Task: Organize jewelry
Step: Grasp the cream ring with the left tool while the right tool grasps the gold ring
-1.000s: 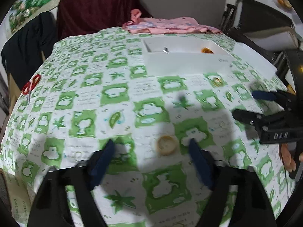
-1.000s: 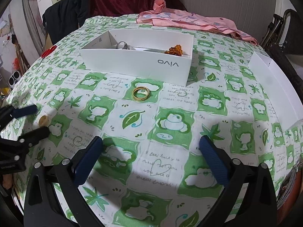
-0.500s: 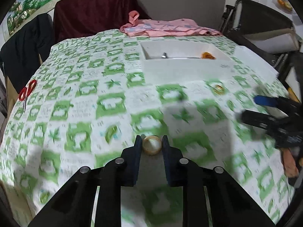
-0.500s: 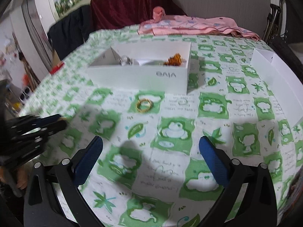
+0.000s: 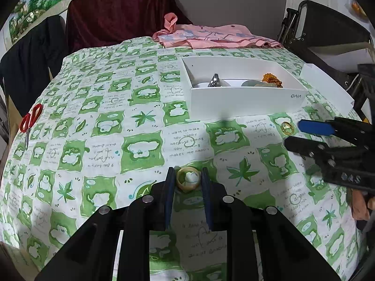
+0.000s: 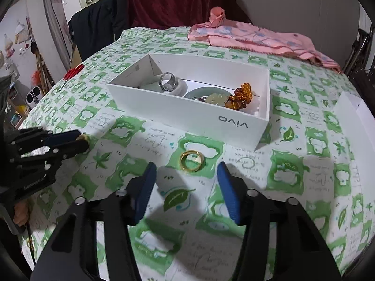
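left gripper (image 5: 186, 182): jaws clamped on the pale ring (image 5: 188, 179), pads pressing both flanks, ring near the pad tips. i cannot tell whether it is lifted or resting on the bench (image 5: 145, 140).

right gripper (image 6: 186, 187): jaws have just been closing, apart for now, nothing between them. the gold ring (image 6: 192, 160) lies flat on the cloth at 12 o'clock of the tips, just beyond them.

white box (image 6: 187, 111) sits further out at 12 o'clock, already holding a silver ring (image 6: 167, 82) and amber beads (image 6: 240, 96).

risks as i judge them:
- pale ring is pinched at the very tips; a tilt or jolt on the way to the box could pop it out.
- if the right jaws close short of the gold ring, they nip the cloth, drag it, and shift the box.
- a flat ring may skid away from the pads.
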The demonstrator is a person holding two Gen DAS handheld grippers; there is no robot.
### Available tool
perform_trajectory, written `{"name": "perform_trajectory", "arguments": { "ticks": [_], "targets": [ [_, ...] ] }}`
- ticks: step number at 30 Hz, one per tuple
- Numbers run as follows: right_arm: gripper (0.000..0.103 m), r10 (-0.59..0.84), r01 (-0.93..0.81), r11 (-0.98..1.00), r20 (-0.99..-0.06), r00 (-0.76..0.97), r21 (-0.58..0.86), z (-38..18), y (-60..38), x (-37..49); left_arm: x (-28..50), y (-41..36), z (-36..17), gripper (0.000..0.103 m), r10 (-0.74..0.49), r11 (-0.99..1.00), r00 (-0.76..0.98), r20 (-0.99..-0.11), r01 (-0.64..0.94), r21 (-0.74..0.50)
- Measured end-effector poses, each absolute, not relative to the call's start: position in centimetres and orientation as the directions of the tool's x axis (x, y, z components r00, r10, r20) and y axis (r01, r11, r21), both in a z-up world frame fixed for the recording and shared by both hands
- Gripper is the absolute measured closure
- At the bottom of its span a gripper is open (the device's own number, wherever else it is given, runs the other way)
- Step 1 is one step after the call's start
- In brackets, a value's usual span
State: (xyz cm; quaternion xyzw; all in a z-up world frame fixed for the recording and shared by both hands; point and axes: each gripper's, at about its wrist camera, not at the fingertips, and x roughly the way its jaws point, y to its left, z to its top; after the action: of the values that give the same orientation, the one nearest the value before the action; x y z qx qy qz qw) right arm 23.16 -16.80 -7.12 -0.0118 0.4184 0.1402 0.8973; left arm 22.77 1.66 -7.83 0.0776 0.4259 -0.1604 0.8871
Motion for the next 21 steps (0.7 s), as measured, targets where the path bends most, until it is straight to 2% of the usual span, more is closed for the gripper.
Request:
{"name": "perform_trajectory", "arguments": {
  "ticks": [3, 4, 5, 6, 21],
  "targets": [
    [0.054, 0.227, -0.254, 0.964, -0.757, 0.613, 0.083, -7.2, -16.8, 23.9, 22.8, 1.7, -7.8, 0.08, -0.216, 0.936, 0.587, -0.78, 0.353, 0.006],
    [0.057, 0.222, -0.252, 0.964, -0.757, 0.614, 0.078, -7.2, -16.8, 24.0, 22.8, 1.8, -7.8, 0.08, -0.217, 0.936, 0.587, -0.78, 0.353, 0.005],
    [0.073, 0.211, -0.248, 0.966, -0.757, 0.619, 0.067, -7.2, -16.7, 24.0, 22.8, 1.8, -7.8, 0.08, -0.219, 0.936, 0.586, -0.78, 0.352, 0.001],
    [0.083, 0.21, -0.25, 0.966, -0.756, 0.62, 0.064, -7.2, -16.7, 23.9, 22.7, 1.7, -7.8, 0.08, -0.22, 0.936, 0.586, -0.78, 0.351, 0.0],
    [0.083, 0.247, -0.254, 0.961, -0.748, 0.617, 0.109, -7.4, -17.6, 20.7, 21.4, 2.2, -7.8, 0.08, -0.241, 0.936, 0.58, -0.778, 0.35, -0.028]
  ]
}}
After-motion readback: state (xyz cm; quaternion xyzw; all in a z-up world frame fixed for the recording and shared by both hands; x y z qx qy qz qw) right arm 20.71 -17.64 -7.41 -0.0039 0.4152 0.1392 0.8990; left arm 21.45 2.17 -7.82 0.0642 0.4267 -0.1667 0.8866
